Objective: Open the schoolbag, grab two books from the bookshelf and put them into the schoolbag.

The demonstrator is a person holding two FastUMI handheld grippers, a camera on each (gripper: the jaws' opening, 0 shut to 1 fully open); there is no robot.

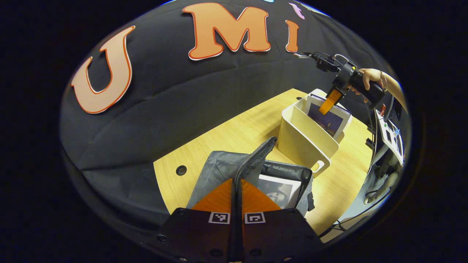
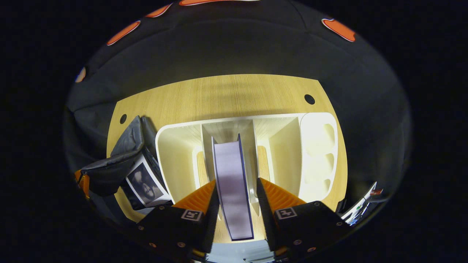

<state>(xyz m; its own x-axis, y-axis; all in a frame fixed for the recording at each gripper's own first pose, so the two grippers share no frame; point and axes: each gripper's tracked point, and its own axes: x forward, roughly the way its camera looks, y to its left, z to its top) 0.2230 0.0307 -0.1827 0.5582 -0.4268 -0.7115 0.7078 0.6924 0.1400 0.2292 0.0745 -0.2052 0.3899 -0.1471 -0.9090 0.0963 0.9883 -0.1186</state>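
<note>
Second book step: right tool (image 2: 237,204) open astride the purple-edged upright book (image 2: 234,182) in the cream plastic bookshelf (image 2: 175,164), needs closing; left tool (image 1: 237,190) pinches the grey schoolbag's (image 1: 219,168) zip edge.

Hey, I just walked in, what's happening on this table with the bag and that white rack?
A person is packing books into a grey schoolbag using two handheld grippers. The left gripper is shut on the bag's opened zipper edge, holding it open; one book already sits inside. The right gripper is down over the white bookshelf on the wooden table, its fingers straddling a second book standing in a slot, not clearly pressing on it yet.
</note>
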